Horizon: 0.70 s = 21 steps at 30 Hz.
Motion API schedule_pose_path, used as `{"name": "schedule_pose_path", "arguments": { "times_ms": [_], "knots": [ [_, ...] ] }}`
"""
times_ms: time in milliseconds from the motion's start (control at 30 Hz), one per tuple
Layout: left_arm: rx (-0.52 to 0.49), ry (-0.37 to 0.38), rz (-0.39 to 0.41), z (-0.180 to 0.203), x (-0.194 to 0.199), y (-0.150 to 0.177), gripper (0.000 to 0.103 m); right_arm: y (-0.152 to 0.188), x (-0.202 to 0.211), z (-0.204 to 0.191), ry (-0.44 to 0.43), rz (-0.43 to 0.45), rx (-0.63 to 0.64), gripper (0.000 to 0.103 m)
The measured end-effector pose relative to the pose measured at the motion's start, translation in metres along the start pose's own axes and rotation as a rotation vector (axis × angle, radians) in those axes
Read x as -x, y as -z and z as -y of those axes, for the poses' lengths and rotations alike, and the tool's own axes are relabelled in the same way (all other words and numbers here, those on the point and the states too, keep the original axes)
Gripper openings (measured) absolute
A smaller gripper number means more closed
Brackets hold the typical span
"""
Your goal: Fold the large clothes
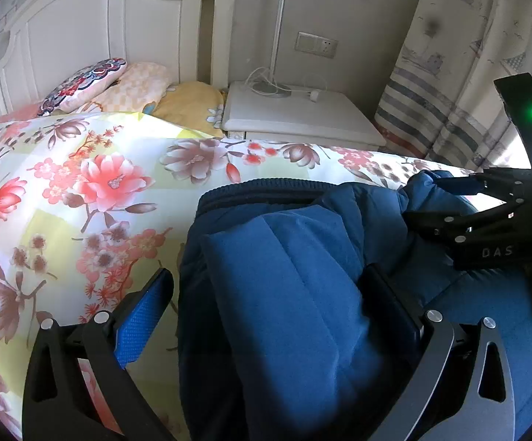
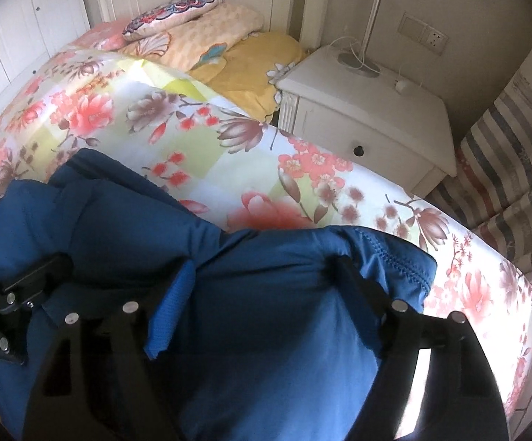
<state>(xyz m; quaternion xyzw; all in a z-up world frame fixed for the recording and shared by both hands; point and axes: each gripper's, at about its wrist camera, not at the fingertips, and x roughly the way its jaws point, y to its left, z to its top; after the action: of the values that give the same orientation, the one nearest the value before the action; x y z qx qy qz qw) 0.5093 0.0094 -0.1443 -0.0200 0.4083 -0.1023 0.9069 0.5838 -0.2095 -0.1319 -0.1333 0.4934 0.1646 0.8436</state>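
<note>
A large blue padded jacket lies folded in a thick bundle on the flowered bedspread, its dark zipped edge facing the headboard. My left gripper straddles the bundle with its jaws wide; the left blue pad stands clear of the cloth, and the right finger rests against a fold. My right gripper sits over the jacket's stitched hem, jaws spread, cloth lying loosely between the fingers. From the left wrist view, the right gripper is at the bundle's right end. The left gripper shows at the left edge.
Pillows are piled at the white headboard. A white nightstand with a lamp base and cable stands beside the bed. A striped curtain hangs to the right. The bed's near right edge lies close to the jacket.
</note>
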Motion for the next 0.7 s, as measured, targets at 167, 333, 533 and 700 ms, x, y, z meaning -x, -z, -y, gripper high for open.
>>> {"name": "schedule_pose_path", "arguments": {
  "times_ms": [167,333,533,700],
  "knots": [
    [0.005,0.007,-0.007,-0.001,0.001,0.000,0.099,0.006,0.002,0.002,0.005,0.050,-0.019,0.078],
    [-0.017,-0.076,0.027,0.000,0.037,0.006,0.098,0.006,0.021,-0.010,0.112,0.042,0.001,0.084],
    [0.111,0.016,0.157,-0.040,0.138,0.047,0.098,0.010,0.108,-0.019,-0.051,0.218,-0.055,0.084],
    [0.313,0.205,0.083,-0.087,0.156,0.114,0.098,0.023,0.160,-0.056,-0.225,0.303,-0.007,0.090]
  ]
}}
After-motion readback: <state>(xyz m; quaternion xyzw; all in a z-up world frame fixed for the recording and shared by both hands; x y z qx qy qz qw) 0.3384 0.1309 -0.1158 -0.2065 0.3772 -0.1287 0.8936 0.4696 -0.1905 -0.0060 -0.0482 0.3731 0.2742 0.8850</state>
